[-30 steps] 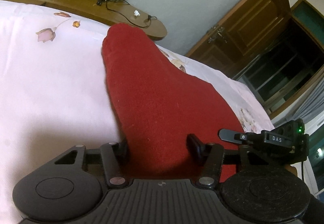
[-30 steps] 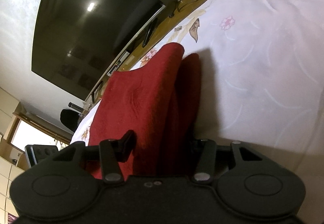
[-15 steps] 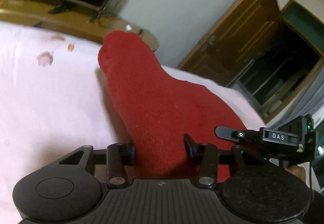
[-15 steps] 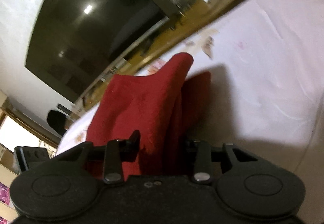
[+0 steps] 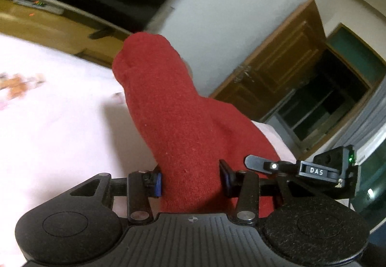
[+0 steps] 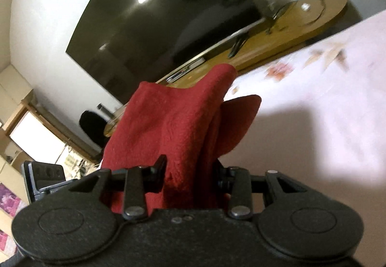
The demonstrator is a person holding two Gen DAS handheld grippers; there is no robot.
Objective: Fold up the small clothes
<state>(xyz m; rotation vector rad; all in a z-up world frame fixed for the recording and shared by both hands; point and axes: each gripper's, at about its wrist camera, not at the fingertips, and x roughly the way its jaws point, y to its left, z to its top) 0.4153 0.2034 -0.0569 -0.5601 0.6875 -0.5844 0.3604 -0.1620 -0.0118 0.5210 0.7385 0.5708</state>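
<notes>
A small red fleece garment is held up off the bed by both grippers. My left gripper is shut on its near edge, and the cloth rises away from the jaws in a thick bunched fold. My right gripper is shut on another part of the red garment, which hangs doubled with a loose flap to the right. The other gripper's body shows at the right of the left wrist view. The garment's lower part is hidden behind the gripper bodies.
A pink flowered bedsheet lies under the garment and also shows in the right wrist view. A wooden TV bench with a large dark TV stands beyond the bed. A wooden door is at the right.
Both grippers have lifted the red garment off the bed and tilted upward, so more wall, TV and door show. The cloth has bunched narrower between the jaws.
</notes>
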